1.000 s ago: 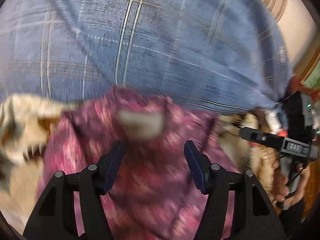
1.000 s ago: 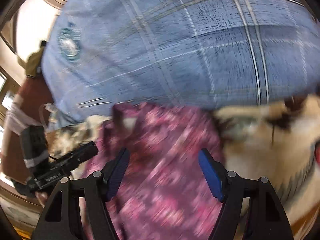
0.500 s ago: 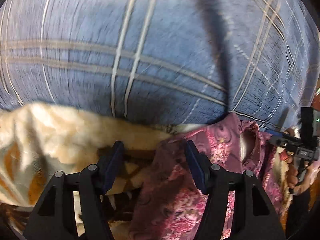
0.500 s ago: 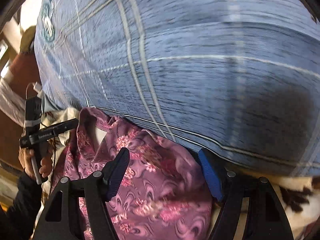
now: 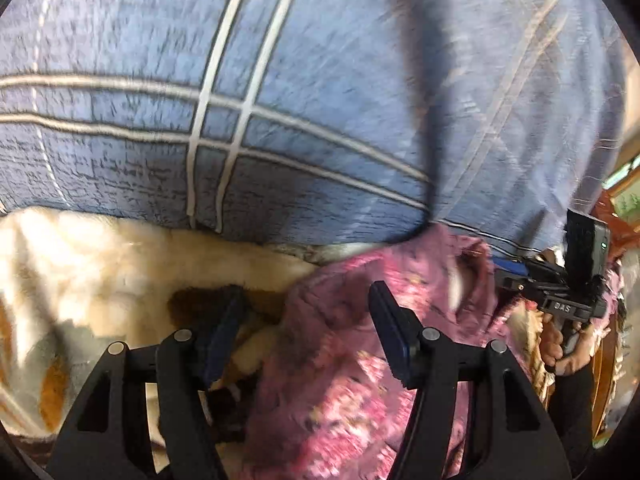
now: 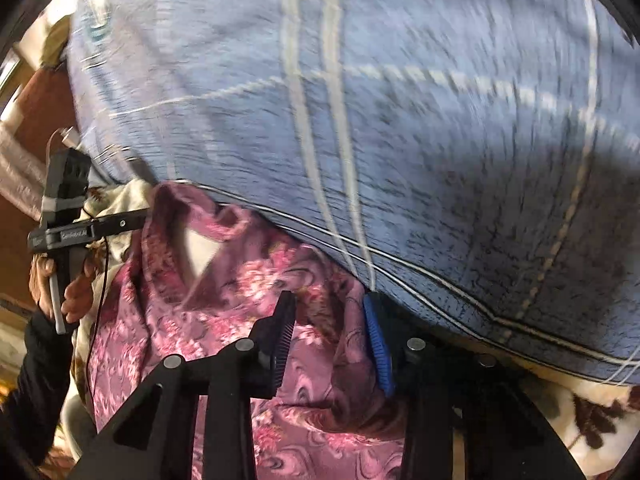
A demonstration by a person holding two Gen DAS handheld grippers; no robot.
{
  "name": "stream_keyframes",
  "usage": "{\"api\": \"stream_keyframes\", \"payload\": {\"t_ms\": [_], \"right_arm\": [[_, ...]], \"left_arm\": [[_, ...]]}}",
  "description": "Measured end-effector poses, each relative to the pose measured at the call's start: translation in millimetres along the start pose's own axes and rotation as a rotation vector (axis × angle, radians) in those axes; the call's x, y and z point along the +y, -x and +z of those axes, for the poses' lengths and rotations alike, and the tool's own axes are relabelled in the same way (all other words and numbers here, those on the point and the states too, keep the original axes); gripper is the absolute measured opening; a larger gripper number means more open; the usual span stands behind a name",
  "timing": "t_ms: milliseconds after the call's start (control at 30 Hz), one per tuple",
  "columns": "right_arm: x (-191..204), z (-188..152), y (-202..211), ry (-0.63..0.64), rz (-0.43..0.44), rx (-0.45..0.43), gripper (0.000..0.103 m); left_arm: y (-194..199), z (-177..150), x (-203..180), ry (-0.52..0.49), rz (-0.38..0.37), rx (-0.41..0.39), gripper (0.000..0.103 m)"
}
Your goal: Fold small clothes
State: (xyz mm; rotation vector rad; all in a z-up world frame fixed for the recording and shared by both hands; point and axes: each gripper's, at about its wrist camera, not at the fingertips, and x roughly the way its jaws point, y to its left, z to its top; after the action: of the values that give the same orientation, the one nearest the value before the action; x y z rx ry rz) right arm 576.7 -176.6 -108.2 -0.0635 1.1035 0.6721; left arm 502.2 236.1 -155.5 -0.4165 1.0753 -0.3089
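Shift: both grippers have dropped to the garment's top corners.
Garment: pink floral top, on cream blanket beside blue plaid pillow.
Right gripper: closing, cloth between jaws.
Left gripper: agape, straddling the edge.
Handling: light, limp, slippery; pinch at shoulder seams.

Pink floral garment, rumpled, in the lower frame

Magenta fabric with a swirled flower print lies on a cream patterned blanket, its open neckline showing pale lining at left of centre in the right wrist view; its upper edge runs against a blue checked cushion.
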Motion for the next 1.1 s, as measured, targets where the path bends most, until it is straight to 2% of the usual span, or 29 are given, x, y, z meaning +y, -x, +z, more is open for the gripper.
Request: {"api": "stream_keyframes", "payload": {"t_ms": [67,133,200,267,333,367,400,433,467,500,533,567,700,800,867,967,1100], "right_arm": [[9,2,10,0.036,0.011,-0.030,0.060],[18,5,11,0.085,0.032,-0.029,0.060],[26,10,1,0.115,-0.001,0.009,0.060],[23,10,-12,0.127,-0.015,0.048,0.060],[23,9,-23,0.147,-0.027,0.069,0.056],[21,8,-27,0.154,-0.032,0.071,0.044],[19,6,-31,0.144,-0.014,0.072,0.021],[16,4,-33,0.131,0.009,0.079,0.016],[16,2,-29,0.126,0.011,0.058,0.013],[17,0,-24,0.133,0.019,0.036,0.009],[18,-1,-20,0.141,0.017,0.026,0.008],[20,-3,-16,0.145,0.012,0.018,0.007],[27,-6,-7,0.133,0.020,0.002,0.006],[30,-5,4,0.133,0.020,-0.006,0.006],[20,-11,18,0.127,0.031,-0.025,0.006],[25,-13,34,0.110,0.054,-0.052,0.005],[39,-31,73,0.110,0.058,-0.100,0.005]], "left_arm": [[6,6,-8,-0.048,-0.023,-0.019,0.062],[2,11,-20,-0.120,0.000,-0.017,0.064],[-16,11,-31,-0.223,0.085,0.037,0.064],[-31,12,-28,-0.234,0.081,0.072,0.064],[-32,12,-26,-0.239,0.074,0.061,0.064],[-31,10,-27,-0.254,0.089,0.052,0.061],[-28,8,-30,-0.266,0.106,0.042,0.051],[-24,4,-35,-0.274,0.102,0.033,0.038],[-20,0,-37,-0.292,0.088,0.025,0.031],[-19,-3,-40,-0.320,0.089,0.029,0.018],[-21,-6,-42,-0.336,0.104,0.037,0.012],[-22,-8,-43,-0.355,0.124,0.044,0.012],[-15,-16,-48,-0.432,0.187,-0.020,0.007],[3,-34,-71,-0.502,0.226,-0.119,0.006],[21,-38,-76,-0.514,0.239,-0.162,0.006],[46,-46,-91,-0.525,0.263,-0.213,0.006],[92,-76,-119,-0.539,0.293,-0.282,0.006]]}}
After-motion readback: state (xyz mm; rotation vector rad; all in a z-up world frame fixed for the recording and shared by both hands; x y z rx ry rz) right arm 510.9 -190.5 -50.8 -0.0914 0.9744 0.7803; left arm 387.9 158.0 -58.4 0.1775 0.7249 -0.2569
